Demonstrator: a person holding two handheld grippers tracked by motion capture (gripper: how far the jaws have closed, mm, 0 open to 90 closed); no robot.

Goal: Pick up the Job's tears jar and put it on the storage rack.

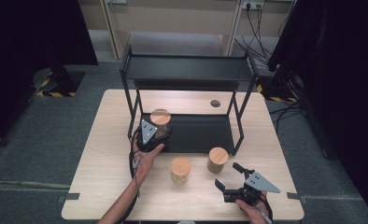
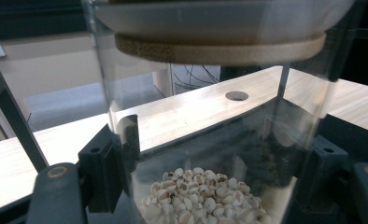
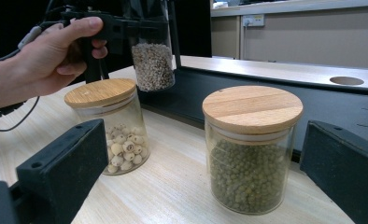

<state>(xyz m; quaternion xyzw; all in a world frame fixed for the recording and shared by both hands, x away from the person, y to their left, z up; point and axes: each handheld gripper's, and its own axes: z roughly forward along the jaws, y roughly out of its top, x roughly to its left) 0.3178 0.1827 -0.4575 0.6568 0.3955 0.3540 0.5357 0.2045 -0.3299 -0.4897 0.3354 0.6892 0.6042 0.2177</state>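
The left gripper (image 1: 150, 135) has its jaws clamped on a glass jar of pale grains (image 1: 160, 122), lifted over the left front edge of the rack's lower shelf (image 1: 205, 135). Best to keep it upright and lower it squarely onto the shelf. The right gripper (image 1: 232, 182) waits near the counter's (image 1: 102, 154) front right corner, jaws wide open and empty.

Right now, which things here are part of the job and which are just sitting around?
In the job:
- left claw, shut on the grain jar
- black shelf, where that jar is held

Sitting around:
- green bean jar
- jar of pale seeds
- right claw, open
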